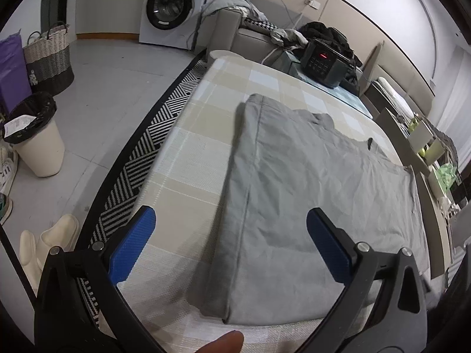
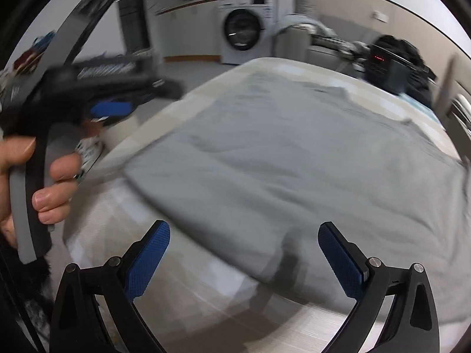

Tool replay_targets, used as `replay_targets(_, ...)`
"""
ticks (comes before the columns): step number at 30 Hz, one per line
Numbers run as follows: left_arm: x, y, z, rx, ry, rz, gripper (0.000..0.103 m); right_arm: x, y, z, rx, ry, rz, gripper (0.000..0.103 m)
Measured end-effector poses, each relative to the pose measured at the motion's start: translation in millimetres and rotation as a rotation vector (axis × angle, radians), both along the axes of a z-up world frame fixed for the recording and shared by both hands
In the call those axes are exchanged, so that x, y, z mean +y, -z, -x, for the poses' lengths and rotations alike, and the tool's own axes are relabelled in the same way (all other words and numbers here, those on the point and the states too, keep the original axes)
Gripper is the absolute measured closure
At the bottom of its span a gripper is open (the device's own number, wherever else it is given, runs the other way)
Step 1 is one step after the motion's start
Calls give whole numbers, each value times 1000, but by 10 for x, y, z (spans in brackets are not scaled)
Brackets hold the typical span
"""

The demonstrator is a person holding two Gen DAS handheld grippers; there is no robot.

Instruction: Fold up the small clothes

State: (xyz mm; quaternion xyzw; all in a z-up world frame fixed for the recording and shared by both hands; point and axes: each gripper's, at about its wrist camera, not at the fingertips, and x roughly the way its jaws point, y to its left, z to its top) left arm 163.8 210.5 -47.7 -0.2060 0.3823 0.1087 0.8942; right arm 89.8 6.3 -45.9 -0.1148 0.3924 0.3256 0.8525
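The right wrist view is blurred, so the edges and small details there are hard to read. In it the left gripper (image 2: 112, 108) shows only from the side, smeared, with a hand (image 2: 35, 182) around its grey handle; its jaws cannot be judged from this view. In the left wrist view a fingertip (image 1: 226, 341) is cut off at the bottom edge, and the far right of the room is squeezed by the lens.

The shirt (image 1: 309, 194) is grey and lies flat on a checked cloth (image 1: 188, 158) that covers the table. Its left side is folded inward, so there is a long straight edge running away from the camera, with a seam line beside it. The collar is at the far end. The fabric has soft wrinkles, more on the right part. In the right wrist view the shirt (image 2: 294, 161) fills most of the table, and its near corner lies between the fingers.

The left gripper (image 1: 231, 247) is spread wide above the near folded edge and holds nothing. The right gripper (image 2: 244, 259) is also spread wide and empty, above the shirt's near corner.
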Motion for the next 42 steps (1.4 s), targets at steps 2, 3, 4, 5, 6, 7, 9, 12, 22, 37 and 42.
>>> replay_targets(2, 52, -10, 25, -1, -30, 5, 1, 229, 16, 56, -1, -50, 12, 0)
replay_targets(3, 81, -18, 47, -5, -45, 9, 1, 302, 26, 72, -3, -67, 17, 0)
replay_targets(4, 119, -18, 61, -10, -58, 16, 1, 429, 32, 86, -9, -91, 26, 0)
replay_targets(5, 156, -22, 81, -15, -68, 25, 1, 488, 46, 83, -10, -103, 35, 0)
replay_targets(6, 192, -20, 97, -19, -78, 34, 1, 565, 63, 90, -8, -115, 46, 0)
replay_targets(7, 218, -16, 111, -22, -88, 40, 1, 682, 89, 68, -6, -129, 62, 0)
replay_targets(9, 287, 1, 144, -20, -108, 53, 1, 777, 130, 67, -1, -139, 77, 0)
replay_targets(12, 396, 28, 199, -17, -132, 69, 1, 934, 168, 37, -2, -170, 96, 0)
replay_targets(22, 585, 94, 281, -13, -176, 95, 1, 881, 31, -159, -42, -141, 45, 87)
replay_targets(37, 455, 177, 149, -68, -48, 399, 2, -10, -251, -609, 115, 106, -444, 98)
replay_targets(42, 351, 425, -12, -44, 46, 571, 4, -43, -295, -507, 133, 63, -448, 98)
